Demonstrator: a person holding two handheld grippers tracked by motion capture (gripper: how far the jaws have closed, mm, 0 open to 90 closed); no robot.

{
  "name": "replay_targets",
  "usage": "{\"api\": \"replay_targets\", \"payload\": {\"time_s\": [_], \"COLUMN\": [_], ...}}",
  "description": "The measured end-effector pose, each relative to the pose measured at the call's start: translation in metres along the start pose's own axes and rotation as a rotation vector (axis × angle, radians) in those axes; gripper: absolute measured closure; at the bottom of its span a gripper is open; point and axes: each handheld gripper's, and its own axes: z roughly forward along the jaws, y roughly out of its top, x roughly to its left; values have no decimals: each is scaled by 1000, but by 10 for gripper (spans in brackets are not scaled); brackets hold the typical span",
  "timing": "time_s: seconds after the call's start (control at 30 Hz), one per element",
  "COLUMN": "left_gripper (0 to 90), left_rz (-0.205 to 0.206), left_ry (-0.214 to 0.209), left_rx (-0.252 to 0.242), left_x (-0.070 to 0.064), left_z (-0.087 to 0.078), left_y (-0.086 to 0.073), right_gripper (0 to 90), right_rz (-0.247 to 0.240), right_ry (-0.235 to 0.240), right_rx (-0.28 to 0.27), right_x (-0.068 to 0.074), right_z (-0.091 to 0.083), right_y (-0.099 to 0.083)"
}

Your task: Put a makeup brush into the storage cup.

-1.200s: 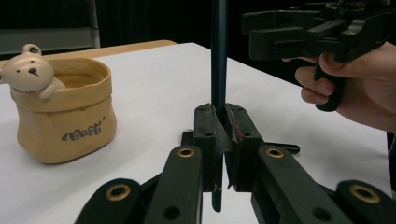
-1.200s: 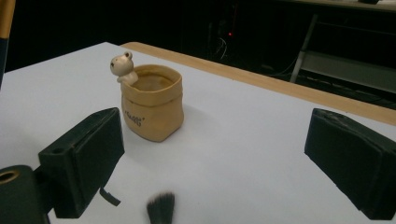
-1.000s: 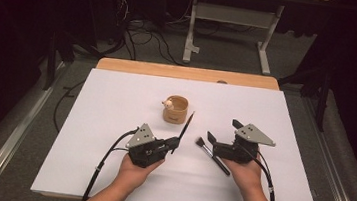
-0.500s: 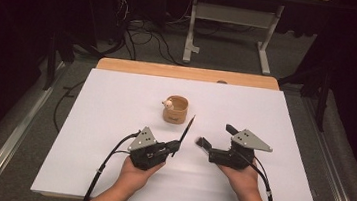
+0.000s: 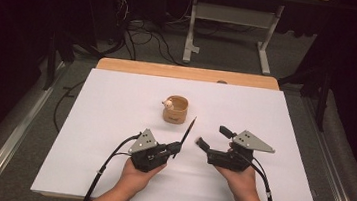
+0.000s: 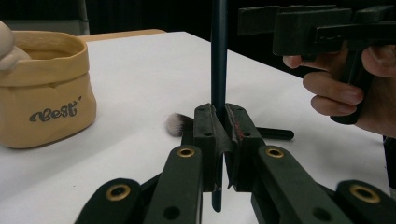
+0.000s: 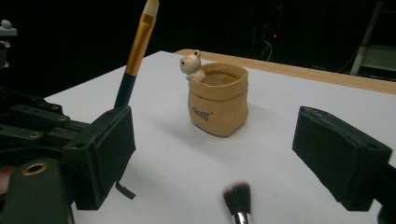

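A white worktop (image 5: 113,124) with a wooden far edge is seen. A tan pouch-shaped pot (image 5: 175,110) stands near centre; at its five o'clock, apparently, a bristled brush (image 7: 238,200) lies flat.

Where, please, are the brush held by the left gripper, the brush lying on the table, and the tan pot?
Held brush (image 7: 138,39), right gripper view, gold ferrule.
Lying brush (image 7: 237,197), right gripper view, dark bristles.
Tan pot (image 5: 176,111), high view, front wall.
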Motion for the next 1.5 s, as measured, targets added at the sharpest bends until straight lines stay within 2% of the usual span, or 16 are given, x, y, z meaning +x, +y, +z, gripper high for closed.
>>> {"api": "replay_targets", "payload": {"time_s": [0.2, 0.8, 1.5], "left_gripper": [843, 843, 843], "left_rz": [2, 9, 21], "left_ry": [-2, -5, -2], "left_rx": [14, 28, 34], "left_x": [-2, -7, -13], "left_z": [4, 9, 15], "left_y": [-2, -5, -9], "right_gripper": [194, 382, 588], "right_rz": [27, 92, 129], "right_ry": [49, 145, 188], "right_rx": [-4, 5, 3], "right_x": [1, 3, 6], "right_z": [1, 5, 11], "right_y": [0, -2, -4]}}
